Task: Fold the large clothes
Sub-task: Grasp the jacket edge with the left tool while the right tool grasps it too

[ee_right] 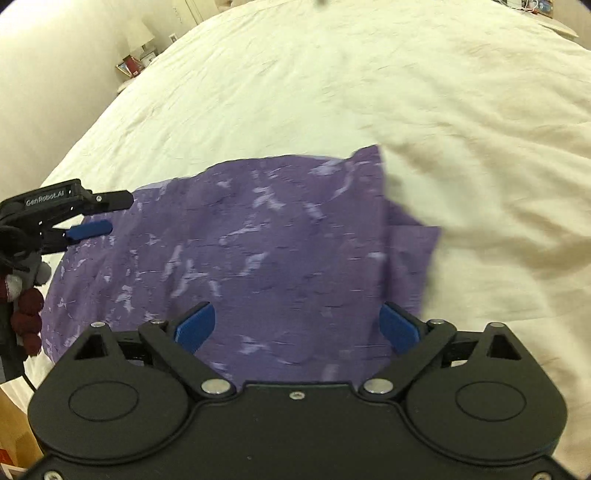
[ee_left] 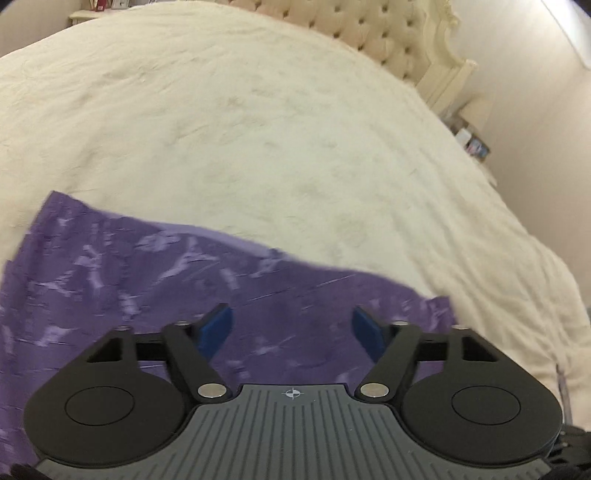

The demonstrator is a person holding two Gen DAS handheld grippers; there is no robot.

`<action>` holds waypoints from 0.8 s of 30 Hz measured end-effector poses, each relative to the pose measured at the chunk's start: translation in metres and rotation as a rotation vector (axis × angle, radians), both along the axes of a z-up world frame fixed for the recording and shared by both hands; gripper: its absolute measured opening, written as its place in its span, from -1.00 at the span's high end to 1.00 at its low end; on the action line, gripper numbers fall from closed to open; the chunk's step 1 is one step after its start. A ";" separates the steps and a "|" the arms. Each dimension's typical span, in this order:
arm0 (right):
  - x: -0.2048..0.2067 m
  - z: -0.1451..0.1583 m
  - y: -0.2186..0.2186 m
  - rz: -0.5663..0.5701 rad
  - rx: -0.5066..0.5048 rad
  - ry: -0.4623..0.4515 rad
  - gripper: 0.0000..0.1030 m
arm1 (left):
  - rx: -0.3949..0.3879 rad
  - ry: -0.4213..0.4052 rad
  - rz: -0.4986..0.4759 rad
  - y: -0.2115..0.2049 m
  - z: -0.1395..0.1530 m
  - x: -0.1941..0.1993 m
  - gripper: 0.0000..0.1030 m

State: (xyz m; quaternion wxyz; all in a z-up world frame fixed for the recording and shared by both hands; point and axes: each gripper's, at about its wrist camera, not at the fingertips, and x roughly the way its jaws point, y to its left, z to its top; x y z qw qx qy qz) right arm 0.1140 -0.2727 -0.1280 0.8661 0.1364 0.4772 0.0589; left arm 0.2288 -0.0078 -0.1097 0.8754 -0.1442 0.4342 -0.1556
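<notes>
Two grippers over the purple cloth (ee_right: 258,258), which lies flat on the cream bed (ee_left: 258,129), folded edge toward the headboard (ee_left: 373,26). Left gripper (ee_left: 291,328) jaws apart, nothing btwn them, cloth just below. Right gripper (ee_right: 297,326) jaws wide, empty, above the cloth's near part; pics blurred.

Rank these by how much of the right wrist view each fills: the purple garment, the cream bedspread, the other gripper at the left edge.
1. cream bedspread, the largest
2. purple garment
3. left gripper, the smallest, partly cut off by the frame edge

The gaps are wide, so nearness to the camera leaves the order unchanged.
</notes>
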 end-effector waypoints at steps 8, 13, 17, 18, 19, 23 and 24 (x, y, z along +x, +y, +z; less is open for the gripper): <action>0.000 -0.009 -0.045 -0.007 0.046 0.055 -0.87 | -0.201 0.127 0.178 -0.003 -0.039 -0.010 0.57; 0.001 -0.022 -0.059 0.007 0.077 0.100 -0.87 | -0.272 0.220 0.276 0.017 -0.078 -0.032 0.95; -0.001 -0.029 -0.068 0.011 0.112 0.125 -0.88 | -0.226 0.196 0.269 0.019 -0.066 -0.045 0.95; 0.001 -0.032 -0.071 0.008 0.130 0.131 -0.88 | -0.204 0.190 0.258 0.018 -0.064 -0.047 0.95; 0.001 -0.033 -0.074 0.004 0.147 0.135 -0.88 | -0.192 0.188 0.251 0.018 -0.062 -0.052 0.95; 0.005 -0.040 -0.081 -0.008 0.204 0.150 -0.93 | -0.171 0.183 0.252 0.015 -0.057 -0.080 0.95; 0.006 -0.042 -0.082 -0.003 0.221 0.156 -0.94 | -0.160 0.179 0.243 0.015 -0.056 -0.088 0.95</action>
